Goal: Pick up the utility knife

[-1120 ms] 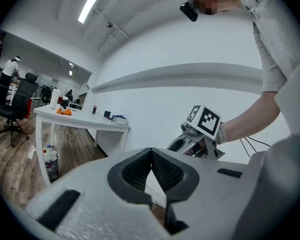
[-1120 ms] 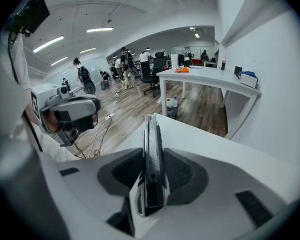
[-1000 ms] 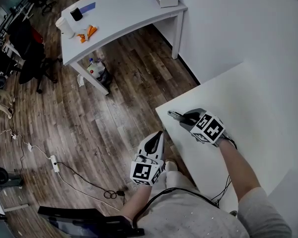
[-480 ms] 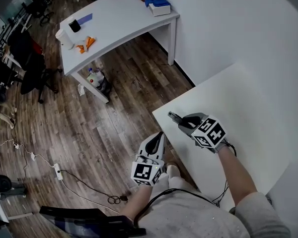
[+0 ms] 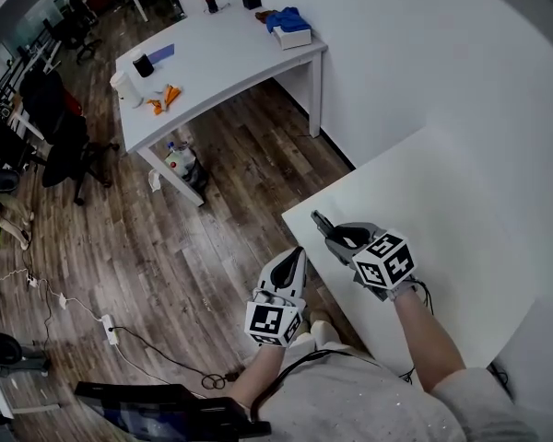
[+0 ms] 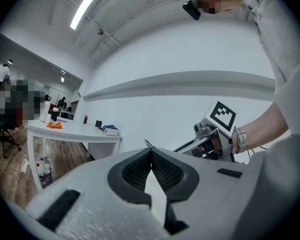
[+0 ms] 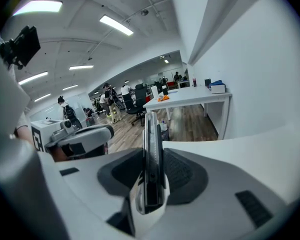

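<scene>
The utility knife (image 7: pixel 151 159) is seen as a slim, flat tool with a dark body and a pale metallic edge. It is presented edge-on in the right gripper view and stands upright between the jaws. It is pinched by the right gripper (image 5: pixel 341 238), whose ribbed dark pads are pressed against its two flat sides; the jaws are kept partly apart by the knife's thickness. In the head view the front end of the knife is seen to project from the jaws toward 10 o'clock, above the near corner of the white table (image 5: pixel 461 210). No contact between knife and tabletop can be made out.

The left gripper (image 5: pixel 298 251) is found at 8 o'clock of the right one, just off the table's edge and over the wooden floor (image 5: pixel 194 238). Its jaws are brought together at the tips, and nothing is held between them. A second white desk (image 5: pixel 221 53) is placed at 11 o'clock in the head view, well apart from both grippers.
</scene>
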